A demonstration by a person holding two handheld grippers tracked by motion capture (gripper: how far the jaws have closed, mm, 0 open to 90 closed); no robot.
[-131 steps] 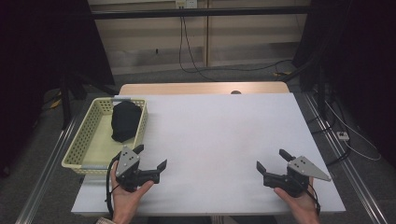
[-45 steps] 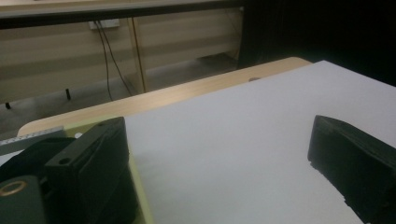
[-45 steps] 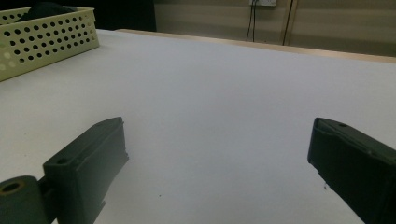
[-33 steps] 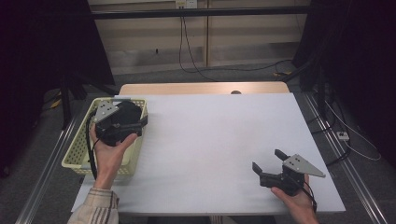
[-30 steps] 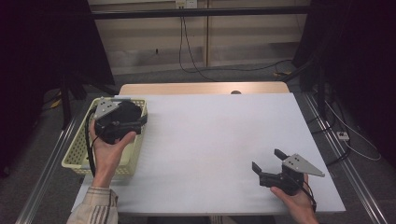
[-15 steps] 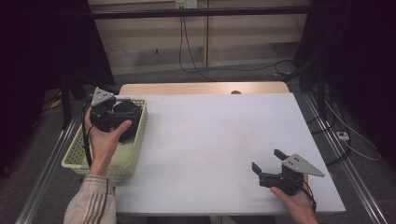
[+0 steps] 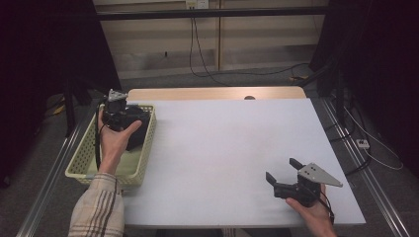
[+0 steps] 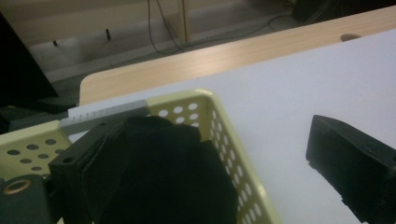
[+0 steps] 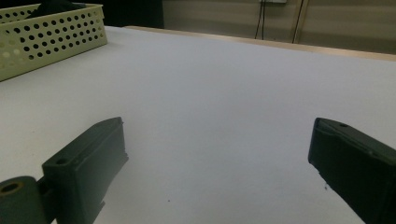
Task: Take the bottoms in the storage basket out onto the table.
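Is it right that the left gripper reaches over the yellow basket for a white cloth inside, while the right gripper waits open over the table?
Not quite: the cloth in the yellow basket is black, not white, as the left gripper view shows. The rest holds: the left gripper is over the basket, jaws apart, and the right gripper waits open over the table.

White table (image 7: 227, 143) w/ yellow basket (image 7: 81, 165).

Left tool (image 7: 129, 114) raised, right tool (image 7: 282, 176) low, both gaping.
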